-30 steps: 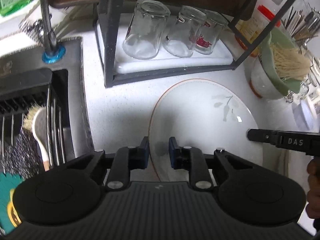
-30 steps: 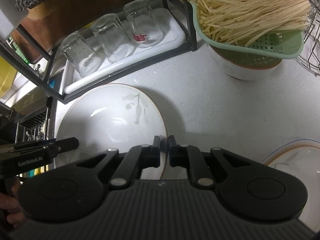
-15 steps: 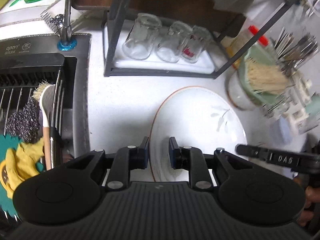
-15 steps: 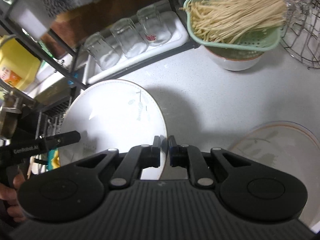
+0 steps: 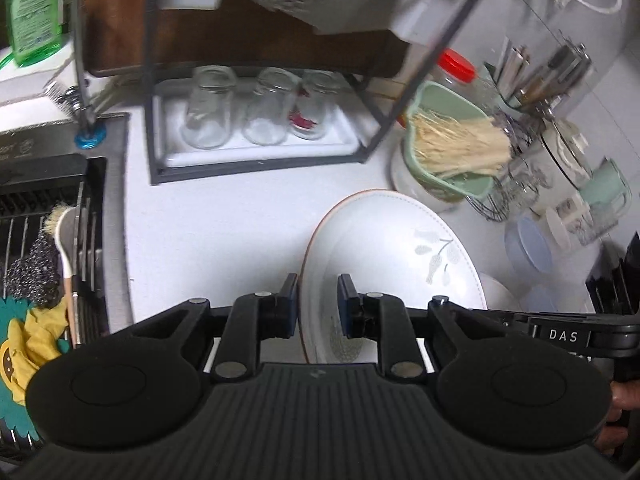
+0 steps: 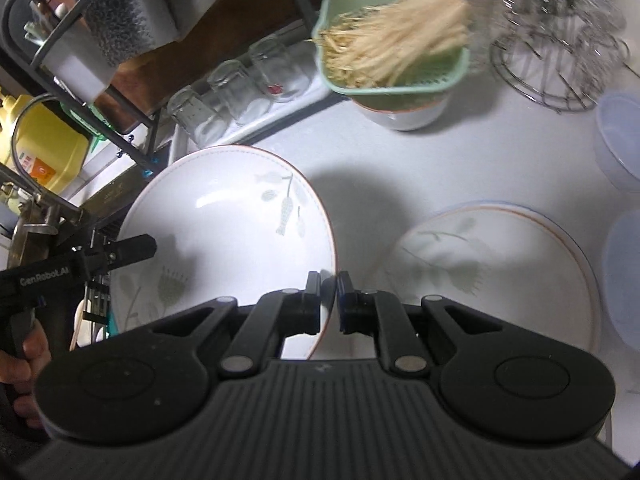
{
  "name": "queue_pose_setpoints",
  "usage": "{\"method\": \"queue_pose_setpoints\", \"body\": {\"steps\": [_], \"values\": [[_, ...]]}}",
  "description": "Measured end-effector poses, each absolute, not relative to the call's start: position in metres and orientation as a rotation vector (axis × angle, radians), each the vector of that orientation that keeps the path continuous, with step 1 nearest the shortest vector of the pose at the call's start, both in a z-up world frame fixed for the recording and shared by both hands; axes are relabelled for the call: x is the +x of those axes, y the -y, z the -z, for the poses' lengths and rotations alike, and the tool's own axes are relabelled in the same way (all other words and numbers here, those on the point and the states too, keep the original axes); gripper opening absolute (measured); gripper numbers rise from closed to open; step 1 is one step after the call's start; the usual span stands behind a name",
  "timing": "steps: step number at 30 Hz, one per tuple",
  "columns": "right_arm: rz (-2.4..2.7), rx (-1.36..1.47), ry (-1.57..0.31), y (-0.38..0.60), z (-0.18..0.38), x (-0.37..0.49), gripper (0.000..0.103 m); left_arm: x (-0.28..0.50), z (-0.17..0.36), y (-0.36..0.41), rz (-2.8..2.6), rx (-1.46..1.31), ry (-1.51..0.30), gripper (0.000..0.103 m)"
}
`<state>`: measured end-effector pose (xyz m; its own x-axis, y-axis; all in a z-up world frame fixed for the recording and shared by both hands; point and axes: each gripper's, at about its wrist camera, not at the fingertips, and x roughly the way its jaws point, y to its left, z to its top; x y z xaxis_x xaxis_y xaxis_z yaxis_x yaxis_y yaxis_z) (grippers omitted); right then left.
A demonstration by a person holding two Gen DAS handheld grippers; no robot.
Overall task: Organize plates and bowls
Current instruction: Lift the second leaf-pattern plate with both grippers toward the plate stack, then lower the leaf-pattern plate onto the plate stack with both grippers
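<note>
- Plate (image 5: 384, 248) has risen off the counter, both grippers (left (image 5: 318, 304), right (image 6: 329, 300)) clamped on opposite rims.
- Stack target: 2nd plate (image 6: 492, 264), 3 o'clock.

A lived-in home kitchen is shown: beside the sink (image 5: 96, 208), upturned glasses (image 5: 248, 114) are kept on a rack, a noodle-filled colander (image 6: 394, 46) is parked nearby, and dish soap (image 5: 34, 12) is stashed behind it.
</note>
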<state>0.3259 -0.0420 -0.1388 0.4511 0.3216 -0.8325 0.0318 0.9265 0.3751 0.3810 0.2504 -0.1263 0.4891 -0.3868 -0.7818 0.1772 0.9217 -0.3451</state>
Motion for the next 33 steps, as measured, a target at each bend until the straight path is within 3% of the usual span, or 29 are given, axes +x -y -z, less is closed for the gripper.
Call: {"method": "queue_pose_setpoints", "body": {"steps": [33], "values": [[-0.183,0.378,-1.190,0.178,0.175,0.287,0.011,0.358,0.160,-0.085,0.271,-0.122,-1.148,0.023]]}}
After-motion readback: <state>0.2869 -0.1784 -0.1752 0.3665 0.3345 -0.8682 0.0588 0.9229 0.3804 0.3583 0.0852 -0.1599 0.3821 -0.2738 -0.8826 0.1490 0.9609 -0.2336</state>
